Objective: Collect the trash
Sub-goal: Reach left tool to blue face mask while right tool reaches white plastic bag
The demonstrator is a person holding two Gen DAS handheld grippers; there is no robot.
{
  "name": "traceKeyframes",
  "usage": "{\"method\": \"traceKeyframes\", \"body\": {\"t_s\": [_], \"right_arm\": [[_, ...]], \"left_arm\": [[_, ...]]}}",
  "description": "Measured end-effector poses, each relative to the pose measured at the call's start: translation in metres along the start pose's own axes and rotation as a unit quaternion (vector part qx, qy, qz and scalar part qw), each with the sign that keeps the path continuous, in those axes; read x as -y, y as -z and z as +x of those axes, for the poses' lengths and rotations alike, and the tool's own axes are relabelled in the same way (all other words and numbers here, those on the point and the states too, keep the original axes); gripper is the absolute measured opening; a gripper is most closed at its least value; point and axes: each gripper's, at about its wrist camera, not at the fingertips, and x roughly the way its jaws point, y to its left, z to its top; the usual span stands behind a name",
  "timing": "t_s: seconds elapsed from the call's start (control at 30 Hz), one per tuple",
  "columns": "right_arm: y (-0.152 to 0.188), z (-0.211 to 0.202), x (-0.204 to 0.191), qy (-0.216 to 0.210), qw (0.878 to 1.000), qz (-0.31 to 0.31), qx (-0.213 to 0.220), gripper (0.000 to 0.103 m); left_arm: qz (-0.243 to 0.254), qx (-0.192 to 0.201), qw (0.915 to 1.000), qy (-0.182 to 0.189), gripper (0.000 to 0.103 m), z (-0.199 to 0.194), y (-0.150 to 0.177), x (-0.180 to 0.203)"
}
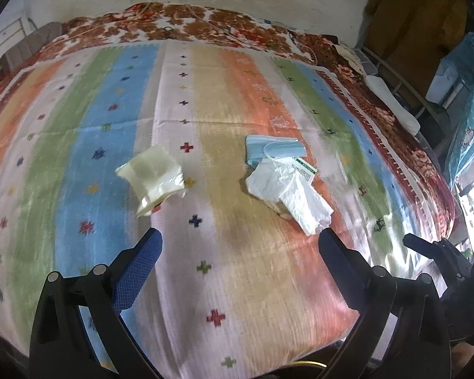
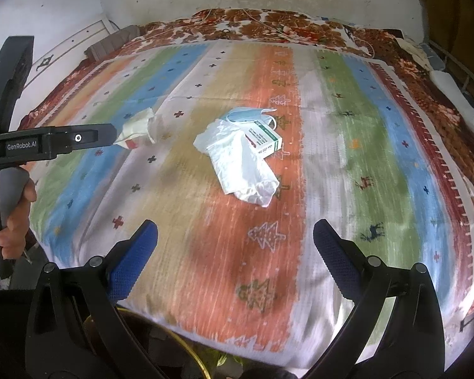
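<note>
Both tools (image 1: 240,237) (image 2: 235,230) spread wide, white plastic bag (image 2: 243,164) over small box (image 2: 265,140)

The right gripper (image 2: 235,237) hangs above a bed, its blue-padded fingers (image 2: 132,262) spread wide with nothing between them. Below lies a striped blanket (image 2: 347,189) patterned with crosses, trees and deer. Near its middle a white plastic bag (image 2: 243,164) lies crumpled, touching a small green-and-white box (image 2: 267,140) and a blue face mask (image 2: 246,115). To the left, the left gripper (image 2: 110,134), held in a hand (image 2: 14,218), reaches toward a crumpled yellowish wrapper (image 2: 137,128).
</note>
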Motion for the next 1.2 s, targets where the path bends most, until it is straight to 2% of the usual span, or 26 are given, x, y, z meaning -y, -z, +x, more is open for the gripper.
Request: {"method": "traceKeyframes", "body": {"t_s": [0.2,0.4,0.73,1.0,1.2], "right_arm": [[-0.003,0.019,0.01,0.012,1.0,0.001,0.014,0.093],[-0.009,0.036,0.016,0.015,1.0,-0.009,0.02,0.087],[-0.018,0.067,0.034,-0.006,1.0,0.007,0.008,0.08],[-0.02,0.09,0.044,-0.039,0.999,0.015,-0.008,0.066],[-0.021,0.106,0.05,-0.069,0.996,0.046,-0.016,0.047]], "left_arm": [[0.017,-0.008,0.9997,0.015,0.096,0.021,-0.013,0.01],[0.019,-0.002,0.9996,0.021,0.096,0.04,-0.029,0.016],[0.023,-0.011,0.9986,0.046,0.096,0.085,-0.047,0.033],[0.062,-0.015,0.9973,0.037,0.094,0.118,-0.055,0.051],[0.056,-0.024,0.9973,0.04,0.092,0.137,-0.063,0.053]]}}
